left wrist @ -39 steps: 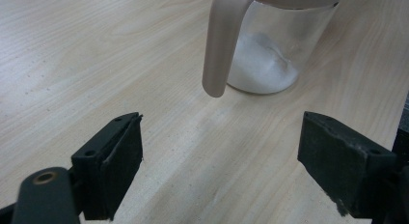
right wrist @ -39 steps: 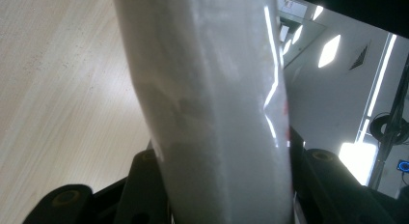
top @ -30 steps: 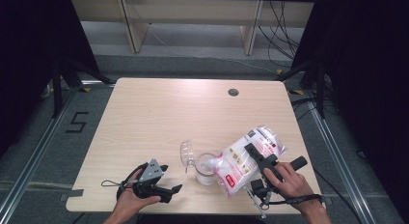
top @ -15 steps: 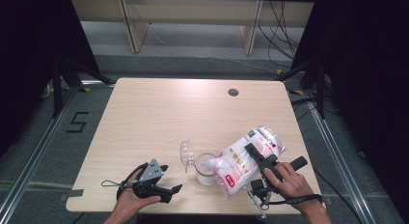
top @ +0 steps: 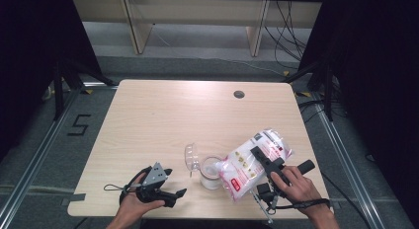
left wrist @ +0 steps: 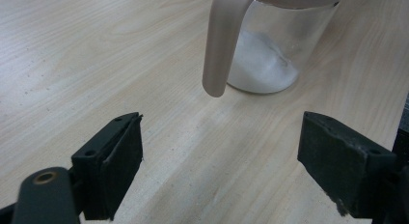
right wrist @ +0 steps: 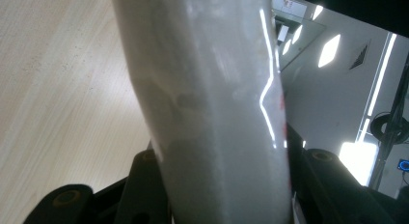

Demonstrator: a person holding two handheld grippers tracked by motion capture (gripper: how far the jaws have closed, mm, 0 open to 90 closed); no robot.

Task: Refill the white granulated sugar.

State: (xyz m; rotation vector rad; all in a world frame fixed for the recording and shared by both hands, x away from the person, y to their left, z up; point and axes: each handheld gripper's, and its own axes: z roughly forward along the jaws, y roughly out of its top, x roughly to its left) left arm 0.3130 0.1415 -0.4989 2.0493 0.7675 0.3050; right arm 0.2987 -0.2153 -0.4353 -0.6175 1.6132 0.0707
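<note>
Bag [top: 249,165] (red-marked label, unreadable) clamped in right tool [top: 262,162], over jar [top: 211,172]; left tool [top: 179,195] spread, empty.

wooden table [top: 163,120] with grommet hole [top: 239,95], shelving [top: 192,17] behind

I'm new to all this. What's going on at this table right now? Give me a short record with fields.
Surface: wooden table
Jar: clear glass jar, some white powder inside, hinged lid open
Bag: white plastic bag, tilted toward the jar mouth
Right hand-held gripper: shut on the bag
Left hand-held gripper: open, holding nothing, beside the jar
</note>
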